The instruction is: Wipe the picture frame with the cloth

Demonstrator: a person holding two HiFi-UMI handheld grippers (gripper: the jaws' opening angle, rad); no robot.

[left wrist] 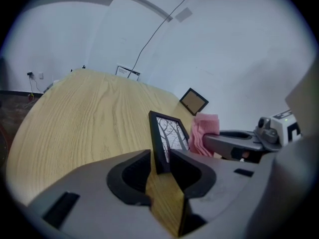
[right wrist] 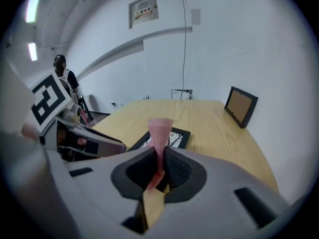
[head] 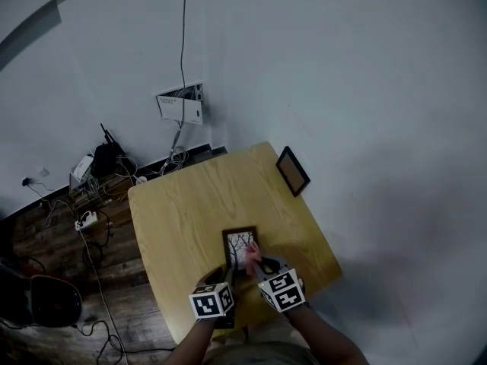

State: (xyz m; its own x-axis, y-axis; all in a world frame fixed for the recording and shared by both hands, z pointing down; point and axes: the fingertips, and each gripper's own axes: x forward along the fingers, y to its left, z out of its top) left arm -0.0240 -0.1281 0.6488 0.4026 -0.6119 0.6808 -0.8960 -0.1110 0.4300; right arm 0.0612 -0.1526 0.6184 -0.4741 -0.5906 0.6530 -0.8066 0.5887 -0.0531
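The frame (head: 240, 248) sits toward the near edge of the table (head: 190, 204), its near border pinched between the closed jaws of my left gripper (left wrist: 160, 164). My right gripper (right wrist: 160, 167) clamps the pink cloth (right wrist: 160, 129) at the frame's right edge. A second frame (head: 292, 170) leans against the wall, far right.

Black picture frame (left wrist: 168, 132) beside bunched pink cloth (left wrist: 204, 131).
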